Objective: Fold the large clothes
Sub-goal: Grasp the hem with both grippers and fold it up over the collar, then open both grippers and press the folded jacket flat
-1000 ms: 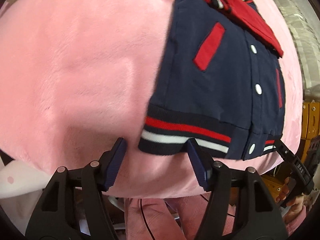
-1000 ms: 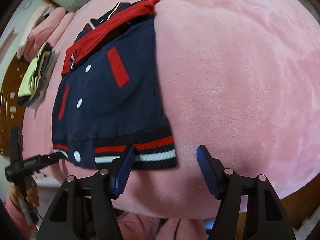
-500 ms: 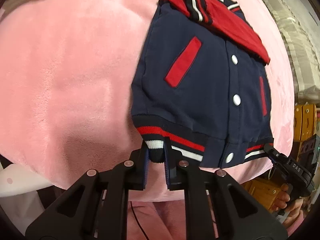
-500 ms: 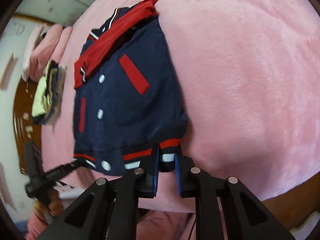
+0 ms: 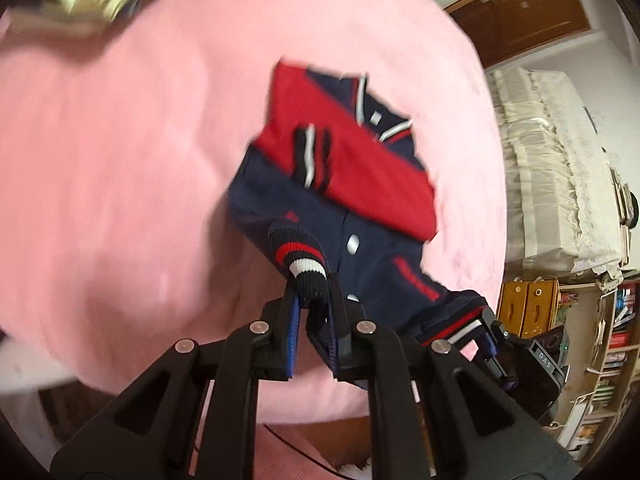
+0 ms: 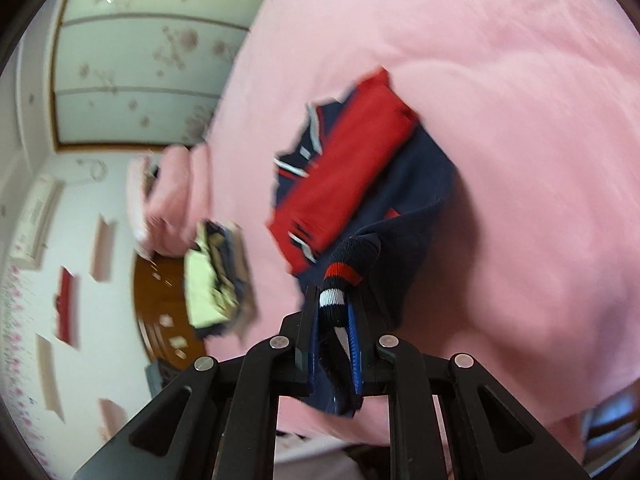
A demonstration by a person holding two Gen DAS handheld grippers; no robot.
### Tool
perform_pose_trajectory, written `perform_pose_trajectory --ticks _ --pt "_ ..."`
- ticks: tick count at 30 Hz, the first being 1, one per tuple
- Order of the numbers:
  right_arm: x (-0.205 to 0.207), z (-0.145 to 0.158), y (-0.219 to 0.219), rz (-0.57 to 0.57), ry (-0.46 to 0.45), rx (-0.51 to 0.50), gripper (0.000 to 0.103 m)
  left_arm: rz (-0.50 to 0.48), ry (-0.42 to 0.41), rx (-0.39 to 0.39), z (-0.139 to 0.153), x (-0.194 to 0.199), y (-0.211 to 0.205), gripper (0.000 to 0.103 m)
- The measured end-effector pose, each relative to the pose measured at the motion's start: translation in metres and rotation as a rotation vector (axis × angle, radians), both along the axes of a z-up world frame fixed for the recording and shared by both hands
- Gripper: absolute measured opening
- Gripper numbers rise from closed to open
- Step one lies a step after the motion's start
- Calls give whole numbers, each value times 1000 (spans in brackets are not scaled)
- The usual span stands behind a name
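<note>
A navy and red jacket (image 5: pixel 344 200) lies on a pink blanket (image 5: pixel 120 200), its striped hem lifted at both near corners by two handheld grippers. In the left wrist view, the left gripper (image 5: pixel 314 300), at 6 o'clock, pinches one hem corner, the ribbed band of red, white and navy stripes bunched between its blue-padded fingers (image 5: pixel 293 320). The right gripper (image 5: pixel 490 340) shows at 4 o'clock in the same view, clamped on the other hem corner, with the hem sagging between the two. In the right wrist view, the right gripper (image 6: pixel 335 320) sits at 6 o'clock with its jaws pressed on the striped band, the navy body (image 6: pixel 416 200) rising in a fold toward it. The red sleeves (image 6: pixel 344 172) lie folded across the chest, near the collar at the far end, which rests on the blanket. White snaps (image 5: pixel 352 245) run down the front. A stack of folded clothes (image 6: pixel 212 276) lies at 9 o'clock in the right wrist view, beside pink pillows (image 6: pixel 172 200). Shelves with books (image 5: pixel 600 340) stand at 4 o'clock in the left wrist view. Both views are blurred.
</note>
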State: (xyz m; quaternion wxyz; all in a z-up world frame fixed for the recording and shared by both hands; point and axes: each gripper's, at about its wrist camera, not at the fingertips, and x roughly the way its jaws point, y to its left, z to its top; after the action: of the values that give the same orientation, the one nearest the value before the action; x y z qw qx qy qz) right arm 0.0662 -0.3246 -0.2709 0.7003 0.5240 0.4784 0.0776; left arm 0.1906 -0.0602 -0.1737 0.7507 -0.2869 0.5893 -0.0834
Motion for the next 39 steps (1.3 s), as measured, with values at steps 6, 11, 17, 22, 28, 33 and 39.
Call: perform_pose_trajectory --ticks 6,11,17,22,28,33,39 --pt "33 41 -11 -69 -61 -71 12 -11 -54 1 27 48 15 9" --pt "58 50 -15 -116 -46 -125 12 -2 -5 4 19 81 25 9" --pt "80 29 -14 -204 -26 -115 13 8 37 42 -6 118 17 9" --pt "118 13 -15 -200 19 -107 13 41 66 61 -18 149 9 9" --pt "156 11 -24 -147 56 -190 22 86 69 71 -29 183 1 17" --pt "182 9 -32 -101 77 -264 38 127 71 145 -33 191 3 51" --pt "198 1 -18 32 95 -302 38 74 127 219 -48 194 -10 51"
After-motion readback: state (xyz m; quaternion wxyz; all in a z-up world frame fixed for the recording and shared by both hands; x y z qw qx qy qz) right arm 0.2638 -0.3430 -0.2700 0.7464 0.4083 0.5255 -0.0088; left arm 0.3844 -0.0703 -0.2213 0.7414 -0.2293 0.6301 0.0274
